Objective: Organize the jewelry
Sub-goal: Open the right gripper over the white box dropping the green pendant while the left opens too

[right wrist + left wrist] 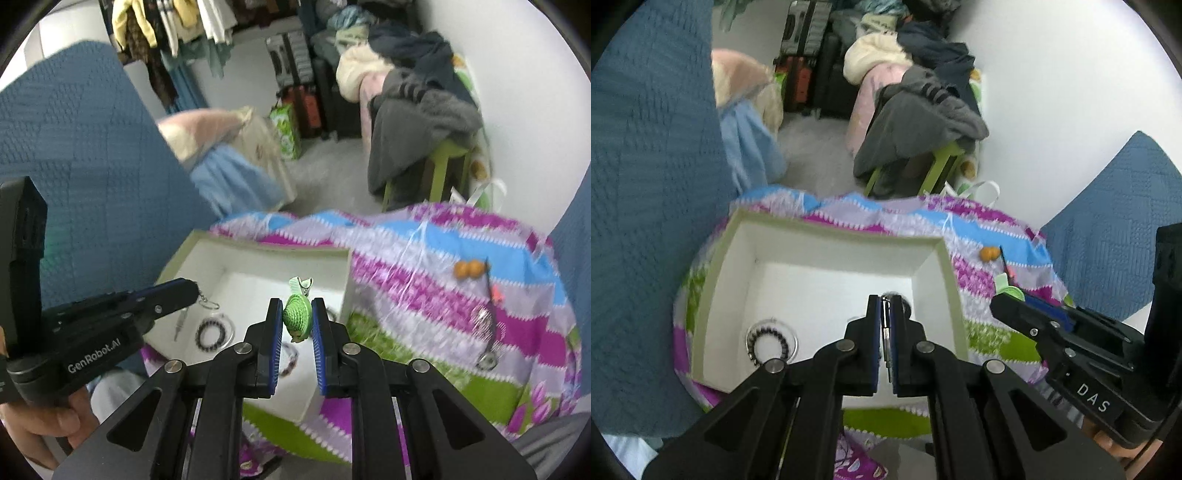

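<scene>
An open white box (827, 254) sits on a colourful cloth; it also shows in the right wrist view (258, 266). A black bead bracelet (768, 343) lies inside it (214, 332). My left gripper (885, 306) is shut on a thin metal keychain (885, 332) and holds it over the box; in the right wrist view the keychain (205, 301) dangles from the left gripper (184, 286). My right gripper (297, 314) is shut on a green crocheted hair clip (297, 314) above the box's right part. In the left wrist view the right gripper (1001, 302) is beside the box.
On the cloth (424, 295) right of the box lie orange beads (467, 269) and a metal chain piece (487, 332). Blue quilted bedding (646, 184) surrounds the cloth. A green stool piled with clothes (923, 122) stands behind.
</scene>
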A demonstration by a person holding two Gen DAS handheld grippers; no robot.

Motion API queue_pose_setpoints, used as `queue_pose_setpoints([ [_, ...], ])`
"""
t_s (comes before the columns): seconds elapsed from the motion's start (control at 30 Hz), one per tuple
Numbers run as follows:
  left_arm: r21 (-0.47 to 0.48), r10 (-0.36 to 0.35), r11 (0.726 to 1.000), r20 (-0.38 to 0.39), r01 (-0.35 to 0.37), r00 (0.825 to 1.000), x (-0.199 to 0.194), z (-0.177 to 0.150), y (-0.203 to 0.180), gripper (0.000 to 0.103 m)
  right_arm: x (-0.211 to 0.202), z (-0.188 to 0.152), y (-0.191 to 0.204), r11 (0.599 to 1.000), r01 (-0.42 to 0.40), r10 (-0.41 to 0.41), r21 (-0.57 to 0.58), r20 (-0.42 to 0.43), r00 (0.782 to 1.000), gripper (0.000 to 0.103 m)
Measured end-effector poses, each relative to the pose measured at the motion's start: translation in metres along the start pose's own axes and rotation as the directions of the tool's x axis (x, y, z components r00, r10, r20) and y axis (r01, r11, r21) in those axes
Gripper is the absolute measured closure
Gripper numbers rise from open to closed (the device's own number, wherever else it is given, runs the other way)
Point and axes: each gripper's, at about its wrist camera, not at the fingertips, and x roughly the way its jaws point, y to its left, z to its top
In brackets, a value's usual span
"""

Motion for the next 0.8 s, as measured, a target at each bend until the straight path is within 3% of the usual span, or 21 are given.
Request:
queue_pose_setpoints([
  [0.27, -0.011, 0.024, 1.0, -0.046, -0.024, 0.999, 0.015, -0.011, 0.016, 0.099, 0.028, -0.016, 0.007, 1.0, -0.017, 0.016, -0.014, -0.083, 0.996, 0.089],
  [0.57, -0.028, 0.053, 0.998, -0.067, -0.055, 0.996, 0.02, -0.016, 0.024, 0.099, 0.041, -0.02, 0.008, 0.998, -0.046, 0.042, -0.031, -0.121, 0.992, 0.089],
  [0.63, -0.026, 0.053, 0.998, -0.068, -0.054, 0.996, 0.021, -0.017, 0.023, 0.099, 0.043, -0.021, 0.006, 0.998, -0.051, 0.047, -0.033, -0.131, 0.99, 0.085],
  [0.7, -0.026, 0.044, 0.999, -0.072, -0.046, 0.996, 0.022, -0.017, 0.022, 0.099, 0.043, -0.019, 0.004, 0.997, -0.067, 0.062, -0.035, -0.13, 0.99, 0.073],
  [0.77, -0.047, 0.053, 0.997, -0.08, -0.057, 0.995, 0.022, -0.017, 0.022, 0.092, 0.038, -0.016, 0.003, 0.996, -0.078, 0.072, -0.047, -0.122, 0.99, 0.073],
  [0.8, -0.054, 0.052, 0.997, -0.076, -0.056, 0.996, 0.021, -0.017, 0.023, 0.077, 0.035, -0.014, 0.003, 0.995, -0.086, 0.079, -0.058, -0.114, 0.99, 0.072],
])
